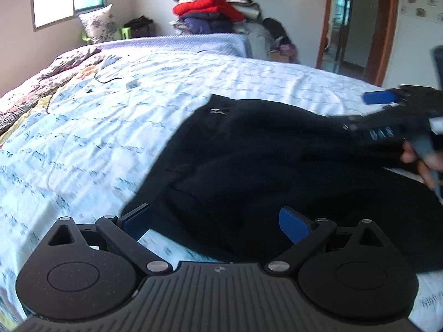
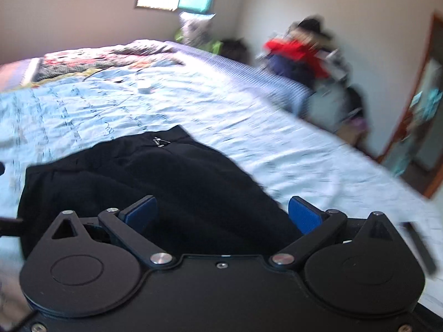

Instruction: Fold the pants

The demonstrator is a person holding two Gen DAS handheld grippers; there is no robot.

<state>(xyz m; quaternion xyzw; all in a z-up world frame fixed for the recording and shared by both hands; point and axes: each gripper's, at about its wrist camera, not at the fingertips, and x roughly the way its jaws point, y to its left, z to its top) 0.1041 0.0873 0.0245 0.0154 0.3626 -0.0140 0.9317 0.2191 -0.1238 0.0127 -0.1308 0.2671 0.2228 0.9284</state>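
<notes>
Black pants (image 1: pixel 263 160) lie bunched on a light blue printed bedspread (image 1: pixel 97 138), a small metal clasp showing at the waistband. My left gripper (image 1: pixel 218 221) is open, its blue pads either side of the pants' near edge, holding nothing. My right gripper (image 2: pixel 221 213) is open above the pants (image 2: pixel 166 182) with nothing between its pads. The right gripper also shows in the left wrist view (image 1: pixel 387 110) at the right, over the pants' far side, held by a hand.
A pile of clothes with a red garment (image 1: pixel 210 8) stands beyond the bed. A patterned quilt (image 1: pixel 41 83) lies at the left of the bed. A small white object (image 1: pixel 131 84) rests on the bedspread. A doorway (image 1: pixel 357 22) is at the right.
</notes>
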